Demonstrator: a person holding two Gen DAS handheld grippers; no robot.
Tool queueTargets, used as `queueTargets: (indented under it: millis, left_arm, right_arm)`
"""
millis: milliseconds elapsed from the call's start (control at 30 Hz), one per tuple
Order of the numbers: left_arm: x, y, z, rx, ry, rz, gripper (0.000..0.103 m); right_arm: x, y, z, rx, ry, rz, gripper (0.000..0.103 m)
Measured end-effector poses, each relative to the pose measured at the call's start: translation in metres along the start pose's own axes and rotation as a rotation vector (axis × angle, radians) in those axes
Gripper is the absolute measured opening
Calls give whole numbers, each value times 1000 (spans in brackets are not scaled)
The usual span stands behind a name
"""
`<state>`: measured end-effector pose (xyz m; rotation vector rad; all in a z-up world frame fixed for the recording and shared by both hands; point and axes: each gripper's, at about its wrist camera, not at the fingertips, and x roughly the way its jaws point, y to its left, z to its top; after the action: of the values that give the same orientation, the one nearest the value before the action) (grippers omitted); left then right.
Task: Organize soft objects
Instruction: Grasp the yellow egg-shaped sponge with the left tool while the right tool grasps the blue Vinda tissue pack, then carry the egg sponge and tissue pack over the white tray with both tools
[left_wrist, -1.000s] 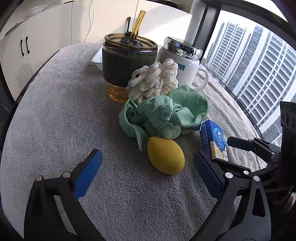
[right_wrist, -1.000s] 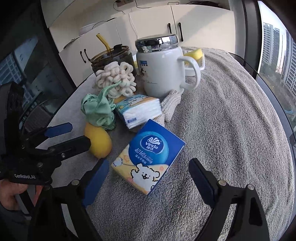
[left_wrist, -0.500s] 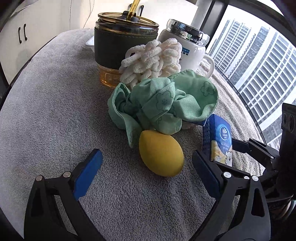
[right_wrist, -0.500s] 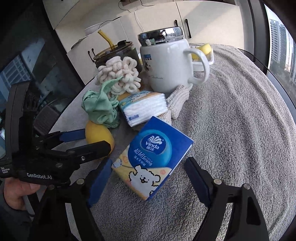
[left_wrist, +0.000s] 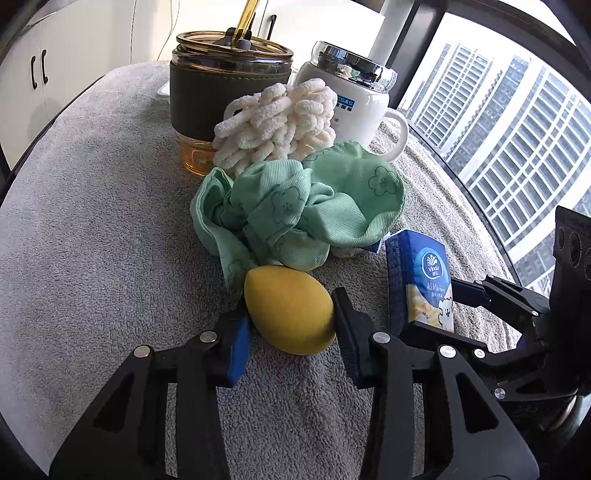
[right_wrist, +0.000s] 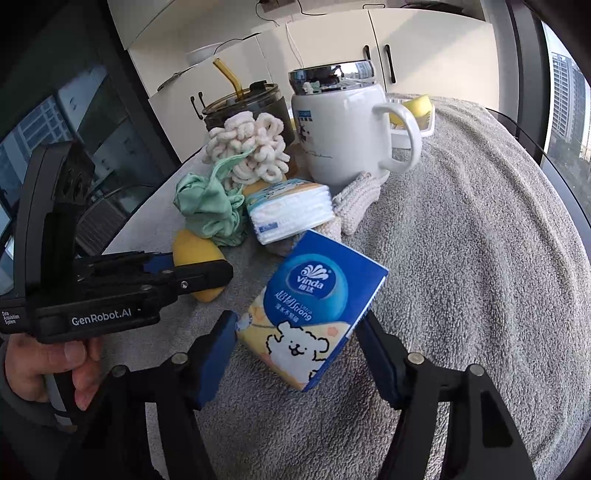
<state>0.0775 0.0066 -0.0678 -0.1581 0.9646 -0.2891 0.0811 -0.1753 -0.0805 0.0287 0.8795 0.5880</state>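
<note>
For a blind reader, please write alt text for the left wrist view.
The left claw is shut on a yellow lemon-shaped sponge on a grey towel. Behind lie a green cloth, a cream looped scrubber, a tumbler and a white mug.

tissue packs (right_wrist: 314, 314) 2 | cups (right_wrist: 343, 129) 2 | cloths (left_wrist: 295, 210) 2 | lemon (left_wrist: 290, 312) 1
</note>
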Motion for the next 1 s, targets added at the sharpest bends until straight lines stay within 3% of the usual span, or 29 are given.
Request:
queueTargets:
  millis: [533, 1000]
  left_arm:
    - [-35, 12, -23, 29, -74, 19, 38]
    - [-57, 38, -29, -8, -118, 42, 37]
  right_arm:
    - [-38, 5, -12, 12, -50, -100, 56]
    - [-67, 19, -8, -67, -81, -190, 53]
